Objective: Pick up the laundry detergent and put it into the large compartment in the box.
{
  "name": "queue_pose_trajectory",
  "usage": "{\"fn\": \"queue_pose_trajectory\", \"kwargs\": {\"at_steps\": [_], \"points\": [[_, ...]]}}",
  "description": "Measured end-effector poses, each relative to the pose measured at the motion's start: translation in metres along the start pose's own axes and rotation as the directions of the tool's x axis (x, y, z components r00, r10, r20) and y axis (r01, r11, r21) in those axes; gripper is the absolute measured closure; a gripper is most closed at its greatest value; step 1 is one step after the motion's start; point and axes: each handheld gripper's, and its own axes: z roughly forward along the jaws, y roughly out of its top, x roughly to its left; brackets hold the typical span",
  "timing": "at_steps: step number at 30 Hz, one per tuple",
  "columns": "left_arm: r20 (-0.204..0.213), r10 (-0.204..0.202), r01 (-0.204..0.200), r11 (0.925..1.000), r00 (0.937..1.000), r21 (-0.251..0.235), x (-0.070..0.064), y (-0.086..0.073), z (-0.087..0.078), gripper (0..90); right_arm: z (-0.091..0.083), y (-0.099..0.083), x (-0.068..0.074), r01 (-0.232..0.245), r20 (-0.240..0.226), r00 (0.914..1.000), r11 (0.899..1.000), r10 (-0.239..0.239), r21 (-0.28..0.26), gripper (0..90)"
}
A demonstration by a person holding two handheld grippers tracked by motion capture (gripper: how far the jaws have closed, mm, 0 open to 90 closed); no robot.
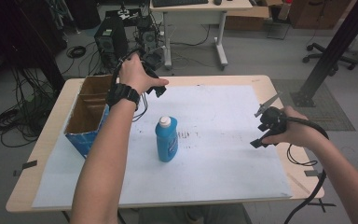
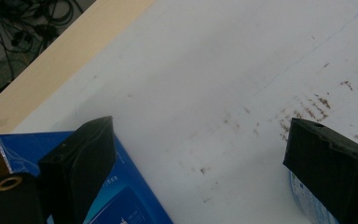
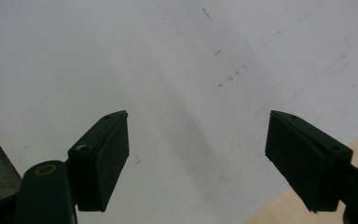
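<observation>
A white paper sheet [image 1: 223, 140] covers the wooden table. The upright blue plastic bottle with a white cap [image 1: 166, 139] stands just right of the open blue cardboard box [image 1: 87, 114]. The left gripper [image 1: 154, 84] hovers behind the bottle, jaws spread wide; the right gripper [image 1: 261, 133], well right of it, gapes too.

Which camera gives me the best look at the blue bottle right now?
The high view: the blue bottle stands upright and whole on the white sheet, white cap on. The left gripper view catches just a sliver of its label behind a finger.
</observation>
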Motion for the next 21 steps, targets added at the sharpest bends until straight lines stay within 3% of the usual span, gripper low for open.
{"fn": "queue_pose_trajectory", "kwargs": {"at_steps": [11, 21], "points": [[-0.006, 0.003, -0.003, 1.0000, 1.0000, 0.009, 0.0003, -0.0005, -0.0002, 9.2, 0.0024, -0.0016, -0.0027, -0.003, -0.006, 1.0000, 1.000, 0.003, -0.003, 21.7], [-0.009, 0.002, -0.002, 0.9999, 1.0000, -0.012, -0.0025, 0.0005, -0.0088, 8.8, 0.0021, -0.0058, -0.0033, -0.011, -0.004, 0.9999, 1.000, 0.011, 0.001, 21.7]]}}
